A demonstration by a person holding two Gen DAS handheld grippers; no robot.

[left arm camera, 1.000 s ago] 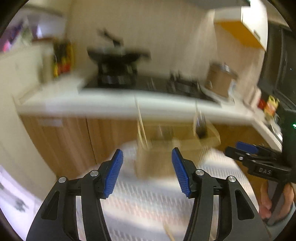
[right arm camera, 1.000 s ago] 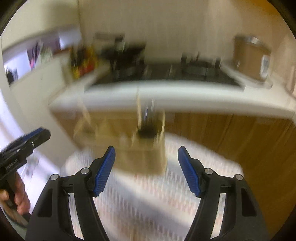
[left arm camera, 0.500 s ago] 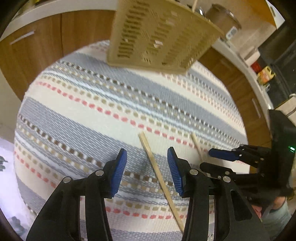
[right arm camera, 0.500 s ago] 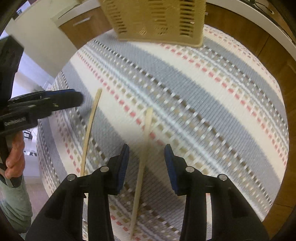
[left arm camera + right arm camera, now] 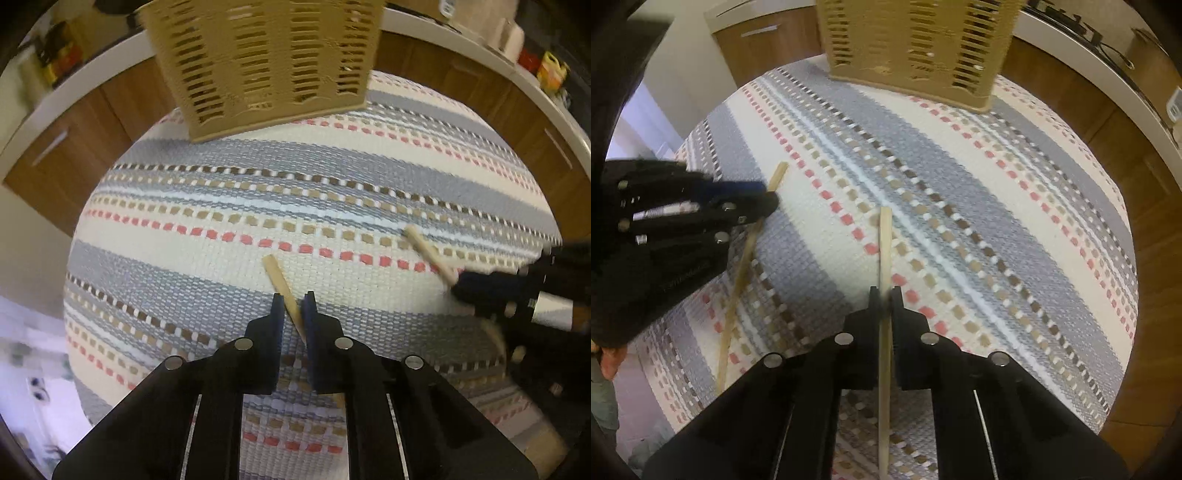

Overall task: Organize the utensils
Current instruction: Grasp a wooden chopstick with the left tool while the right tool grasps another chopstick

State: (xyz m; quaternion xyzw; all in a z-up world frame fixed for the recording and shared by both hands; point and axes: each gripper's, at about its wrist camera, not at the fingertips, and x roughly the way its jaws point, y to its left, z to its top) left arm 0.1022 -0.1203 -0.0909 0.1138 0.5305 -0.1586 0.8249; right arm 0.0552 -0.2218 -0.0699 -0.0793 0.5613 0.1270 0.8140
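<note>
Round table under a striped woven cloth (image 5: 229, 206); kitchen cabinets and counter behind it.

Slatted tan basket (image 5: 266, 62) stands at the far edge of the cloth. Its contents cannot be made out from here; the top is out of frame in both views.

Two wooden chopsticks lie on the cloth on the near side of the basket, well apart from it and apart from each other.

Left gripper (image 5: 293, 314): jaws narrow, closed down around the left chopstick (image 5: 280, 280). The pads look to be touching the stick or just off it. Its blunt end points toward the basket. It looks to rest on the cloth, not lifted.

Right gripper (image 5: 884, 295): jaws pinched tight on the right chopstick (image 5: 885, 243), which runs straight between the pads, with its free end toward the basket. Whether it has left the cloth, cannot tell.

Progress, as judged: early in this step. Both sticks are gripped or nearly so, neither is in the basket. Left to do: lift both, carry them across the cloth to the basket, drop them in upright. No other loose utensils show on the cloth.
</note>
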